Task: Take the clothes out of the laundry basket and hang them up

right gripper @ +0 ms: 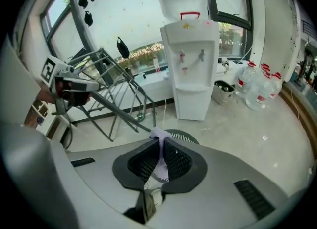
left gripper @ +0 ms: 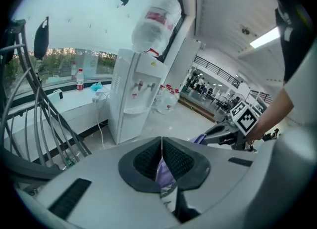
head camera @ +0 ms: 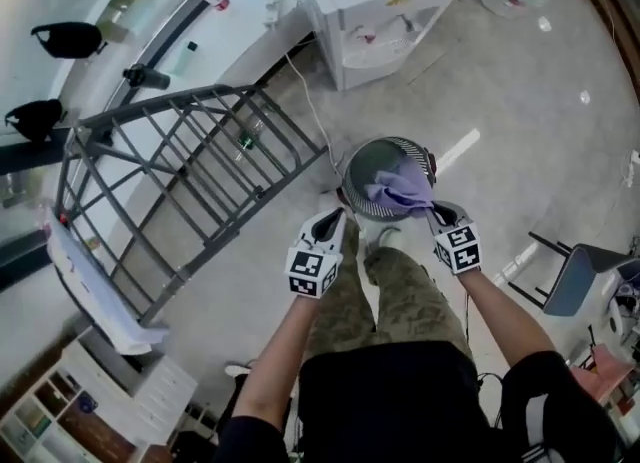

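Arms [head camera: 288, 343] outstretched; left gripper [head camera: 330, 219], right gripper [head camera: 441, 214] pinch garment [head camera: 400, 189], seemingly above basket [head camera: 362, 158].

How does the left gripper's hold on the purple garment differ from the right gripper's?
The left gripper pinches the purple garment deep between its pads, with its tips meeting bare. The right gripper has a tuft poking past its tips. In the head view the cloth bunches beside the right gripper, over the laundry basket, while none shows at the left gripper. Both are shut on purple cloth, apparently the same garment.
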The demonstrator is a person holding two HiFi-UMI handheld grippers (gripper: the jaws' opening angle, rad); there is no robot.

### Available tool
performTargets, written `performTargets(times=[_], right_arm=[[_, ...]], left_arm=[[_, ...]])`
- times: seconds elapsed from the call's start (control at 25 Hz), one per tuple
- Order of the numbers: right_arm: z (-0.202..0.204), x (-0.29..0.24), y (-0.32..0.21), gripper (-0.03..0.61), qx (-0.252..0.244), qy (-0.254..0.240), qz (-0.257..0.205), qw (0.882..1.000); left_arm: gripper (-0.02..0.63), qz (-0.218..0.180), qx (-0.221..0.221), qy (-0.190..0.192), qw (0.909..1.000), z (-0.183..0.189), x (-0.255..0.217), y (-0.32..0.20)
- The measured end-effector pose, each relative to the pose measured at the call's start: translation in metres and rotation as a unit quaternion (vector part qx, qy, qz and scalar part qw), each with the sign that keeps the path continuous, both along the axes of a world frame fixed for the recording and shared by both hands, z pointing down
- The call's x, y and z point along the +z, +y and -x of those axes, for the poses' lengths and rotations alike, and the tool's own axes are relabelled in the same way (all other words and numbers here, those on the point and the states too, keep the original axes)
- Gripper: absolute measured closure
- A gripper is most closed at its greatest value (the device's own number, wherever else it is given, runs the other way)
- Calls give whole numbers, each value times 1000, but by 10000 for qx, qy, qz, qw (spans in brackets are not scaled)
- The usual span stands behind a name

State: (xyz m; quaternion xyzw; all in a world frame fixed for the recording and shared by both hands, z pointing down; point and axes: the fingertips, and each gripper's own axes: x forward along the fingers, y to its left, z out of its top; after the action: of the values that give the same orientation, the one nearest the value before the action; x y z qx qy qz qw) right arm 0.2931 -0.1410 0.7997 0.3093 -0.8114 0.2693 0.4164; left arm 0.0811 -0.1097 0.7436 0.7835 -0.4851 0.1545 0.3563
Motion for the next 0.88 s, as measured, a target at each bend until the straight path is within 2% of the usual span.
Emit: performTargets(times=[0.08, 0.28, 0.44, 0.56, 0.64, 0.76, 0.88], right_arm=[[2, -50, -5, 557, -180, -131, -157, 9996], [14, -171, -3, 557, -245, -555, -517, 9968], [18, -259, -11, 557, -177, -982, -908, 9909], [14, -320, -21, 558, -112, -1240, -1387, 9825], [10, -353, -22, 558, -180, -1328, -1632, 9775], [7, -398, -23, 558, -402, -1400, -1999, 9689], [6, -436, -17, 558, -751, -1178, -2546, 9569]], left_arm=[[607, -75, 131, 83, 9999, -5, -19, 0], [606, -233, 813, 128, 9963, -31, -64, 12], [606, -446, 590, 345, 9967, -36, -106, 7], [606, -687, 821, 315, 9937, -47, -136, -10], [606, -904, 1045, 235, 9901, -60, -155, -18], [606, -1339, 1484, -139, 9797, -80, -181, -28], [604, -1550, 1734, -364, 9719, -96, -194, -37]])
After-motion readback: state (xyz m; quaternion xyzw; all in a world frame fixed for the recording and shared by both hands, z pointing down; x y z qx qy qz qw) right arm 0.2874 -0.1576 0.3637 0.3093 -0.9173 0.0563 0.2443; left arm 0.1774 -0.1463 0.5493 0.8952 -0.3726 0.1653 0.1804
